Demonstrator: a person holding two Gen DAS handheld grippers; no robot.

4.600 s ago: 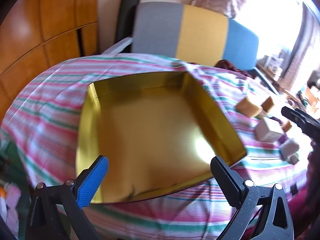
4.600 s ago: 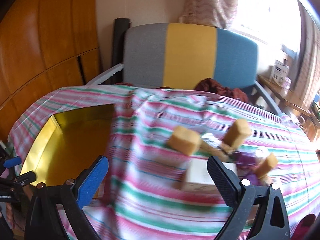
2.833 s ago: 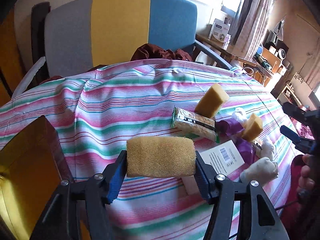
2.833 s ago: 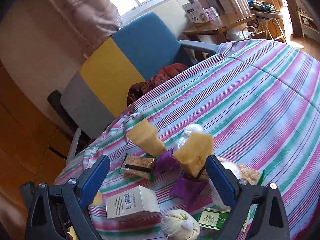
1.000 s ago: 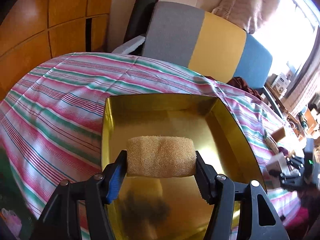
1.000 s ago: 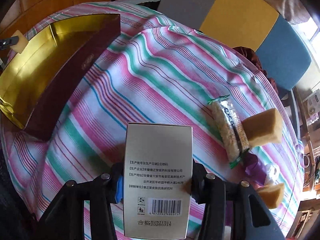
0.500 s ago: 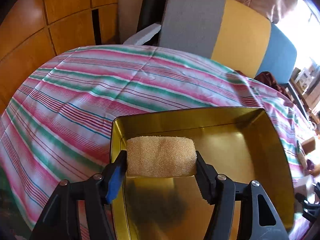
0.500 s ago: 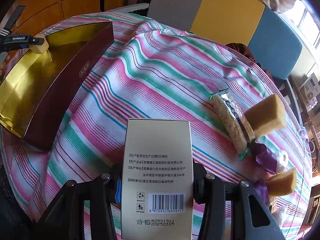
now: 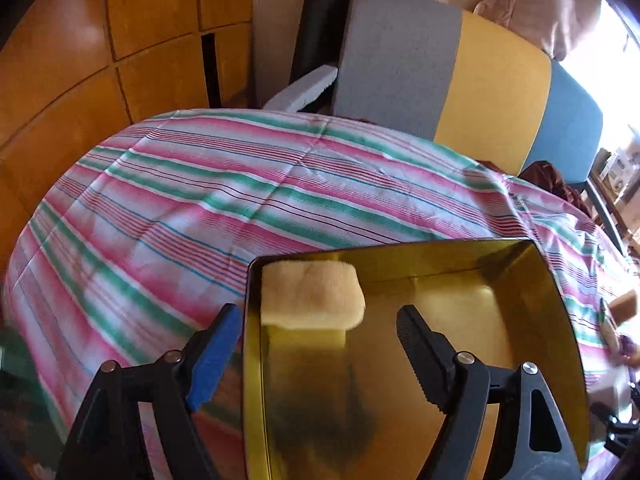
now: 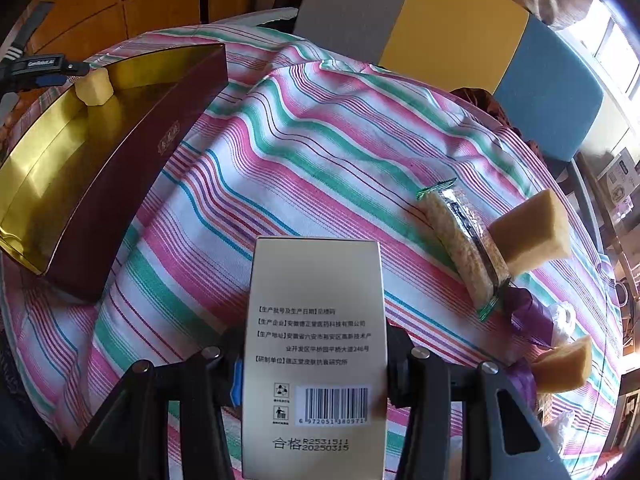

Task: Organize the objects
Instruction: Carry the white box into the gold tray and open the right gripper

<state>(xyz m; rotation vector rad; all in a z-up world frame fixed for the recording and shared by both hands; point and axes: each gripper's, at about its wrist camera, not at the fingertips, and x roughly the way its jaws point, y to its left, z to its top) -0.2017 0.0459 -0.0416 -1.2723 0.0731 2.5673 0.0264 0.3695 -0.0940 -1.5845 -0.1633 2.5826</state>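
A gold tin (image 9: 554, 312) with maroon outer walls (image 10: 132, 176) lies on the striped tablecloth. A tan sponge (image 9: 312, 296) rests in its far left corner, also seen in the right wrist view as the sponge (image 10: 94, 86). My left gripper (image 9: 316, 316) hovers over that corner with its jaws opening; its pads are clear of the sponge, one finger (image 9: 216, 344) outside the tin wall. My right gripper (image 10: 316, 364) is shut on a cream carton (image 10: 316, 280) with a barcode, held above the cloth to the right of the tin.
On the cloth to the right lie a wrapped cereal bar (image 10: 460, 244), two more tan sponges (image 10: 532, 232) (image 10: 564, 364) and a purple wrapper (image 10: 528, 316). A grey, yellow and blue chair (image 9: 440, 72) stands behind the table; wooden panels line the left.
The left jaws have spread and let go of the sponge, which now rests in the tin's far left corner. The right gripper still holds the carton in the same place.
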